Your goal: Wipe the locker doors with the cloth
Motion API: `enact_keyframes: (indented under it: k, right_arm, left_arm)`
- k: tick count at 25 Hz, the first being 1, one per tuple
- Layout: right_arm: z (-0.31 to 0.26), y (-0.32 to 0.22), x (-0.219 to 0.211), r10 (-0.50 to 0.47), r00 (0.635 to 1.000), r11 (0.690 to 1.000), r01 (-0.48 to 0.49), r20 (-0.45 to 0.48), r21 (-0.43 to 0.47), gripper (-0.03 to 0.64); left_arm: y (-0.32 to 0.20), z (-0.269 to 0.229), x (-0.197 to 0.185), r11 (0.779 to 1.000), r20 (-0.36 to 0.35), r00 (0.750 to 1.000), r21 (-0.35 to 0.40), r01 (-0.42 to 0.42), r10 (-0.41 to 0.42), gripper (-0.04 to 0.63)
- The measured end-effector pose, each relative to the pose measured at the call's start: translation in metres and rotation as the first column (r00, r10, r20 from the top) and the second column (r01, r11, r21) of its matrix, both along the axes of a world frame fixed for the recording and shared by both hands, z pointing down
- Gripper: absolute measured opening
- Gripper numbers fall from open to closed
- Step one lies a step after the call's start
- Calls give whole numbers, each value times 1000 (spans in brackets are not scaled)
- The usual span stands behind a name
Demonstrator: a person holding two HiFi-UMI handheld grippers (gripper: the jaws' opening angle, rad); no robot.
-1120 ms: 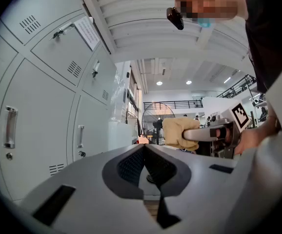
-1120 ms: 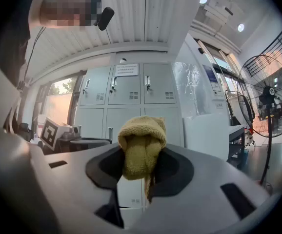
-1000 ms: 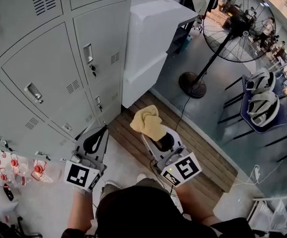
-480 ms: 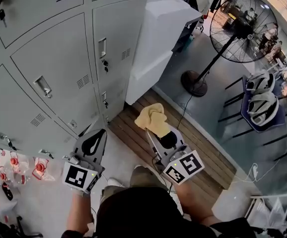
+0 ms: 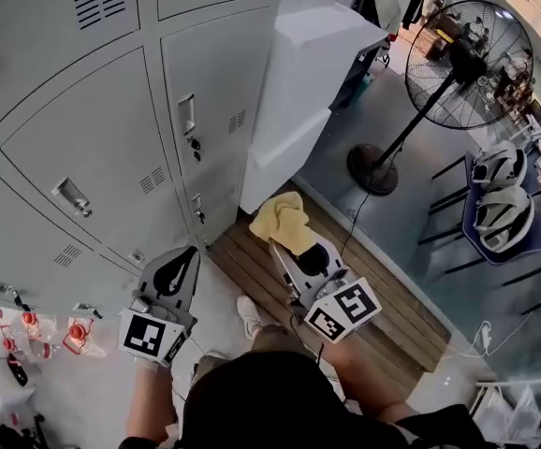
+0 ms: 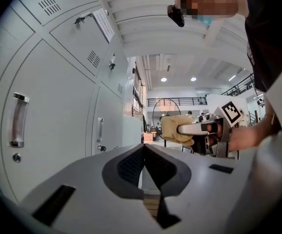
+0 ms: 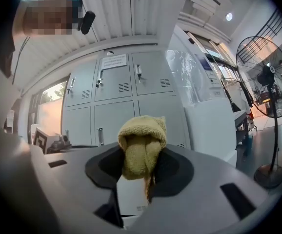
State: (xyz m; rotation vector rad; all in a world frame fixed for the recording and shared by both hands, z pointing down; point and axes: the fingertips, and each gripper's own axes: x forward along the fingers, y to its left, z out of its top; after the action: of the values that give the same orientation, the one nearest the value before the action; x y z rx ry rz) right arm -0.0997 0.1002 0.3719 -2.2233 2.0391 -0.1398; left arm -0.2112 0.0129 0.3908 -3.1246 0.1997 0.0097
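Note:
The grey locker doors (image 5: 102, 157) fill the upper left of the head view, each with a handle and a key lock. A yellow cloth (image 5: 285, 223) is bunched at the tip of my right gripper (image 5: 287, 243), which is shut on it a little short of the lowest lockers. In the right gripper view the cloth (image 7: 141, 145) hangs between the jaws, with the lockers (image 7: 116, 106) ahead. My left gripper (image 5: 192, 252) is shut and holds nothing, close to the bottom locker row. Its own view has the jaws (image 6: 143, 149) meeting, with locker doors (image 6: 58, 111) on the left.
A white cabinet (image 5: 313, 73) stands right of the lockers. A pedestal fan (image 5: 462, 59) and chairs with helmets (image 5: 500, 199) are on the right. A wooden floor strip (image 5: 252, 265) runs below the lockers. Small bottles (image 5: 32, 330) lie at lower left. A shoe (image 5: 249, 314) shows.
The head view has shifted a little. Both grippers keep their poses, the right one with the cloth now slightly nearer the lockers. A shoe has come into view.

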Motion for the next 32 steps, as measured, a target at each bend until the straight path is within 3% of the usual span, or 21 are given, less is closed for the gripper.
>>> enact_keyframes:
  k: [8, 15, 22, 32]
  right_arm:
    - [-2, -47, 78, -62, 998, 998, 62, 7, 25, 144]
    - [-8, -89, 117, -185, 983, 982, 184, 11, 40, 143]
    - [-26, -140, 117, -332, 943, 941, 333, -22, 63, 143]
    - [-62, -198, 75, -465, 880, 878, 472, -93, 77, 143]
  left_arm:
    - [-39, -14, 93, 999, 12, 999, 24, 37, -37, 8]
    - [-76, -21, 143, 989, 16, 990, 46, 138, -139, 8]
    - [-112, -33, 142, 962, -2, 965, 66, 263, -264, 8]
    - [-138, -43, 86, 910, 11, 913, 82, 407, -409, 8]
